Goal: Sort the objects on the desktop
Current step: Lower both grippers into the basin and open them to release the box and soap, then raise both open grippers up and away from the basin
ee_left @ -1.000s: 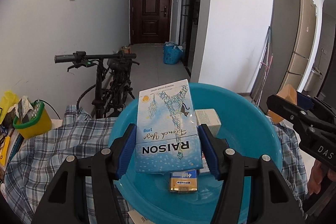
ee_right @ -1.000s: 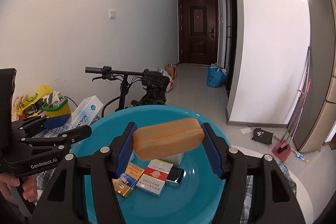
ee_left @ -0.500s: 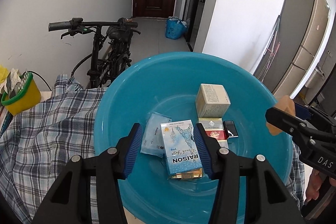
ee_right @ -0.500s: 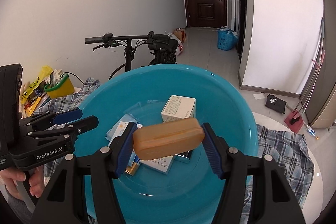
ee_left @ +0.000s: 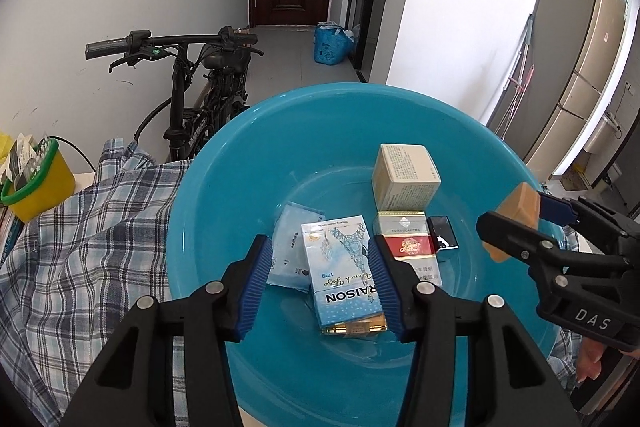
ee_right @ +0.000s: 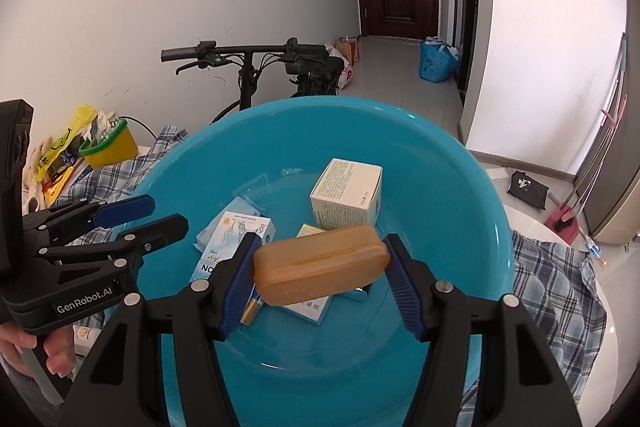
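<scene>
1. My left tongs (ee_left: pixel 320 277) have just been narrowing with the blue RAISON pack (ee_left: pixel 345 277) between them; it lies in the teal basin (ee_left: pixel 320 115), left pad clear of it.
2. My right tongs (ee_right: pixel 320 267) are clamped on the tan case (ee_right: pixel 320 269), above the basin.
3. White box (ee_right: pixel 347 193) sits further in, checked cloth (ee_left: pixel 88 227) under the basin.

The RAISON pack (ee_left: pixel 346 273) left the closing left hand-held gripper (ee_left: pixel 320 285) for the basin (ee_left: pixel 320 115).

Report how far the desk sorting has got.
Done: the white carton, red cigarette pack, lighter and RAISON pack lie in the blue basin. In hand: the right gripper clamps the tan case. Left: dropping it in; the left gripper stands open.
</scene>
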Demonstrator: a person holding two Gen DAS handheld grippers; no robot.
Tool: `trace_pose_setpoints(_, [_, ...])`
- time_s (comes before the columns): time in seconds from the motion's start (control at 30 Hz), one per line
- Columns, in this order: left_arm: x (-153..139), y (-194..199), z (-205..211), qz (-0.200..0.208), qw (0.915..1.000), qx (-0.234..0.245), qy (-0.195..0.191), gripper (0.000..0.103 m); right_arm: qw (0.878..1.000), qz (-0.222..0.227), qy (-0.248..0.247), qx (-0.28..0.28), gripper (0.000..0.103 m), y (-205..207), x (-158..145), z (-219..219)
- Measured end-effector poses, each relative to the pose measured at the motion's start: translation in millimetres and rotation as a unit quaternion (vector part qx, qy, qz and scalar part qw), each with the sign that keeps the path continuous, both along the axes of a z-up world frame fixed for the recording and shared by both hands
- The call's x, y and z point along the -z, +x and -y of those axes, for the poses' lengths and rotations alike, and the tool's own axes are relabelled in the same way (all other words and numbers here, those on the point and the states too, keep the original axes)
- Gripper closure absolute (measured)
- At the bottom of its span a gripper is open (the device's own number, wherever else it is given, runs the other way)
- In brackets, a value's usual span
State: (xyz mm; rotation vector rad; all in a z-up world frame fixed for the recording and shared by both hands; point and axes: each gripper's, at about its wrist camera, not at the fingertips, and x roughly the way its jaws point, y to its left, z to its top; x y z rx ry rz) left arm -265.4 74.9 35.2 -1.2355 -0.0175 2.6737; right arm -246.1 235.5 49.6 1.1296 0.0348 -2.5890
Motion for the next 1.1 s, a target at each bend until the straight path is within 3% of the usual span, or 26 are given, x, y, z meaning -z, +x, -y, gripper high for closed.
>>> trace_pose_setpoints(0.33, [7.9, -4.1, -0.6, 0.008, 0.9999, -0.003, -0.006, 0.050, 0.999, 0.037, 0.006, -0.001, 0.042, -9.3, 22.8, 4.5])
trace_pose_setpoints(0.47, [7.9, -5.6, 2.7, 0.010, 0.9999, -0.010, -0.005, 0.050, 0.999, 0.024, 0.030, 0.010, 0.035, -7.8, 21.4, 7.6])
trace_pose_setpoints(0.7, [5.6, -3.2, 2.2, 0.002, 0.9999, -0.014, -0.006, 0.050, 0.999, 0.010, 0.031, 0.018, 0.035, -6.1, 16.8, 5.5])
trace_pose_setpoints(0.73, [4.7, -2.2, 1.5, -0.004, 0.9998, -0.016, -0.012, 0.050, 0.999, 0.005, 0.029, 0.020, 0.035, -5.8, 15.4, 4.7])
trace_pose_setpoints(0.8, [1.0, 1.2, -0.6, -0.020, 0.9993, -0.022, -0.025, 0.038, 0.999, -0.007, 0.025, 0.026, 0.035, -3.9, 11.6, 3.2])
trace_pose_setpoints(0.87, [-7.0, 7.0, 0.5, -0.048, 0.9984, -0.023, -0.017, 0.033, 0.999, -0.020, 0.022, 0.032, 0.035, -2.1, 6.8, 1.2])
trace_pose_setpoints(1.0, [-28.8, 24.1, 2.5, -0.120, 0.9921, -0.032, -0.016, 0.017, 0.998, -0.048, 0.017, 0.044, 0.021, 4.2, -5.6, -3.5])
trace_pose_setpoints(1.1, [-45.4, 39.7, 7.7, -0.178, 0.9829, -0.047, -0.007, 0.017, 0.995, -0.085, 0.012, 0.056, 0.009, 12.9, -18.1, -7.2])
